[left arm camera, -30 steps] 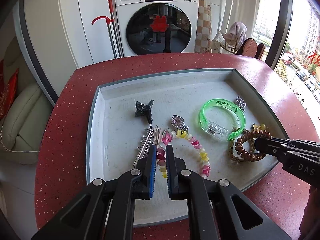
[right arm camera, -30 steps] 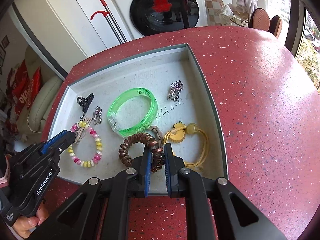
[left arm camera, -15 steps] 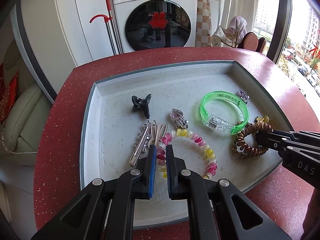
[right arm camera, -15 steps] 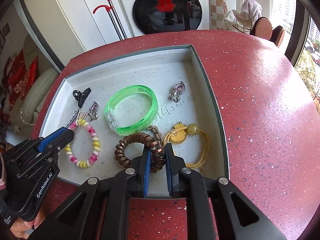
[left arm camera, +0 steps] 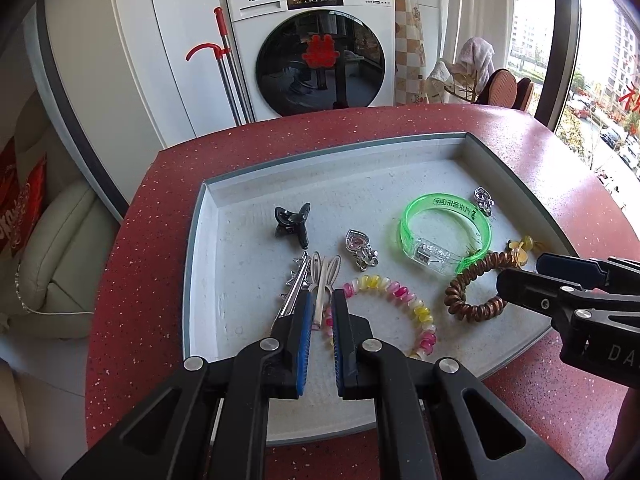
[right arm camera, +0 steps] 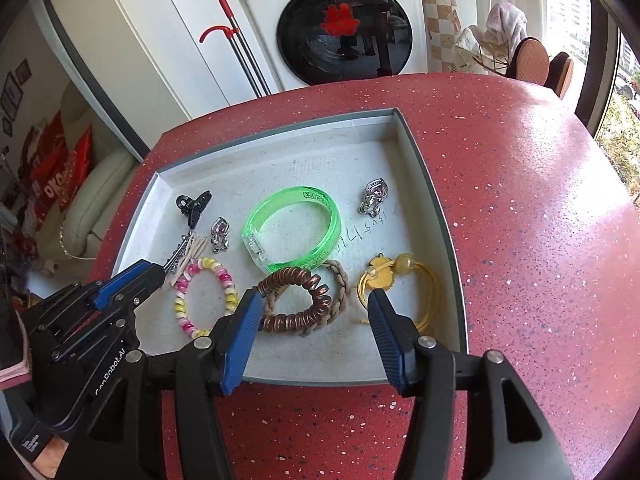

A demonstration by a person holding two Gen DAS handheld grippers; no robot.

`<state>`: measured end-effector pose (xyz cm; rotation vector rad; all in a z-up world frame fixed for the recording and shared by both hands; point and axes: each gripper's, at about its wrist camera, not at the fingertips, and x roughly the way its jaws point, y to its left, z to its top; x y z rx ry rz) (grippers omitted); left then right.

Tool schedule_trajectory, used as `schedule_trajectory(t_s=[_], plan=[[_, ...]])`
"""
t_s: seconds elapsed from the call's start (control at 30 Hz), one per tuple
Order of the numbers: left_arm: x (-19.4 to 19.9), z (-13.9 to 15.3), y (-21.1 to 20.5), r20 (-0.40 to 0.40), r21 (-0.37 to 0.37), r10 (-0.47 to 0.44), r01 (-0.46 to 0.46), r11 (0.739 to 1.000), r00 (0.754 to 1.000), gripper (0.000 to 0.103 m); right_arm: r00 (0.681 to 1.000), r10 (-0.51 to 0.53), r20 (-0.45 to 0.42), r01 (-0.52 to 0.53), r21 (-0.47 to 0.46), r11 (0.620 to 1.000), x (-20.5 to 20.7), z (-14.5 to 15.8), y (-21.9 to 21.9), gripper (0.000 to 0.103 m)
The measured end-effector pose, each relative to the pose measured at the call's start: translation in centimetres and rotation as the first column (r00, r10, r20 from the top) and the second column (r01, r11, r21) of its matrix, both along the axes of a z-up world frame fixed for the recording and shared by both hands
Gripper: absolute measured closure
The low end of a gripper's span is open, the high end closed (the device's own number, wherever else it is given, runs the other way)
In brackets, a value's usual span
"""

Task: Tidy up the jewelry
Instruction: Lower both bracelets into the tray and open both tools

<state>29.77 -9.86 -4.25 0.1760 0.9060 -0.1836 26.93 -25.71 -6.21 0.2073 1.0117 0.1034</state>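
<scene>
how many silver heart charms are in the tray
2. One silver heart charm lies left of the green bangle, near the black claw clip. The other charm lies right of the bangle, toward the tray wall. None seem hidden.

White washing machine (left arm camera: 320, 52), red-handled mop (left arm camera: 224, 64), cream sofa (left arm camera: 52, 264), draped chair (right arm camera: 520, 52)

White washing machine (left arm camera: 316, 48) behind red speckled counter (right arm camera: 520, 200), sunlit windows (left arm camera: 600, 60).
</scene>
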Motion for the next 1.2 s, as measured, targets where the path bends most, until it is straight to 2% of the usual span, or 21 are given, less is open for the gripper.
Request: schedule_trajectory(t_s=[0.27,1.2], plan=[[-0.2,0.7,0.7,0.002,0.001,0.019,-0.019,1.000,1.000,0.075,0.999,-0.034,0.012,0.033,0.025,0.999,-0.6,0.9,-1.1,0.043],[-1.1,1.4,0.1,0.020,0.015,0.007,-0.008,1.000,1.000,0.075,0.999,-0.026,0.031,0.025,0.025,0.999,-1.7,2.0,-0.9,0.043]])
